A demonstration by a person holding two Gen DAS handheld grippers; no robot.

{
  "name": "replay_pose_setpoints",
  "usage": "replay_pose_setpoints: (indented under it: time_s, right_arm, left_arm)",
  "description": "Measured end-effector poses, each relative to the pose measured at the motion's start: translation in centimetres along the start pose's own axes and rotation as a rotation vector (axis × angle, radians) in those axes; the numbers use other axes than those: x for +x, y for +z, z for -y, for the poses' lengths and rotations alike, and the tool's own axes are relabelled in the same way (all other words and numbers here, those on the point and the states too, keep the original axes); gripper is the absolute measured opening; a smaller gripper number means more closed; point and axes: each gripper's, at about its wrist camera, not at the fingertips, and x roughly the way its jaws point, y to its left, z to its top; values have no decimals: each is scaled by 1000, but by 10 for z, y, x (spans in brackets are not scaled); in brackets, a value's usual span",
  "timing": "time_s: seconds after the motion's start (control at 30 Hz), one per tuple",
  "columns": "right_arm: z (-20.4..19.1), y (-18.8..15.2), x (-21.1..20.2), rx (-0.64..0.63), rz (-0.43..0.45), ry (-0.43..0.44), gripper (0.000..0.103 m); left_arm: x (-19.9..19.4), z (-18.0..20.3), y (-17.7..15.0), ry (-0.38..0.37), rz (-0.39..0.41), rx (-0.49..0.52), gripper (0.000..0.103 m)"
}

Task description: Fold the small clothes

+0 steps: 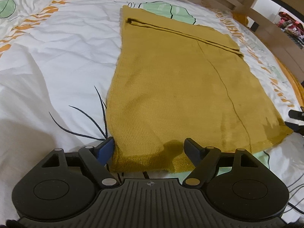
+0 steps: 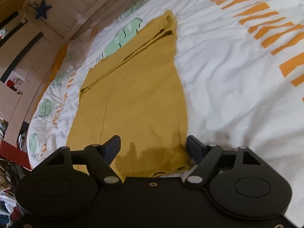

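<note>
Garment: mustard knit garment [image 1: 171,87], flat on the bed's white printed duvet [image 1: 57,57], a folded band across its 12 o'clock end.
Left tongs [image 1: 150,148]: spread, over the near hem's 9 o'clock corner.
Right tongs [image 2: 153,146]: spread, at the near hem; contact probably none, view blurred.

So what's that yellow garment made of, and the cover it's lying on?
The mustard garment looks like a soft matte knit: fine ribbed rows show, maybe wool or acrylic. The bed cover looks like thin printed woven cotton, creased and matte.
</note>
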Motion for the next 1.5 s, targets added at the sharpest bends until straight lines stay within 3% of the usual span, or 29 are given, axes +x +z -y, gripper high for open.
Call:
replay_pose_setpoints:
  time_s: [0.17,0.43,0.77,0.93,1.1,1.2,1.3,1.4,1.5]
  right_arm:
    - [19,13,9,56,-16,-19,79]
    - [26,17,24,45,-122,90,81]
    - [30,14,24,53,-124,223,81]
    - [24,11,22,29,-105,208,74]
    - [23,12,24,14,-105,208,74]
    - [23,11,23,10,-102,206,74]
    - [22,10,23,4,-105,204,74]
    - [17,10,22,-19,-112,186,67]
    - [11,7,21,-50,-128,170,51]
  left_arm:
    - [0,0,0,3,-2,4,77]
    - [1,0,0,-4,6,-6,76]
    - [-1,-3,0,-15,10,-15,74]
    - [-8,-10,-2,-39,53,-80,56]
    - [-2,-16,6,-79,48,-144,56]
    - [0,-9,6,-124,46,-111,56]
    - [0,0,4,-98,43,-49,56]
    - [4,-1,4,-75,28,-68,52]
    - [3,-7,4,-76,36,-112,46]
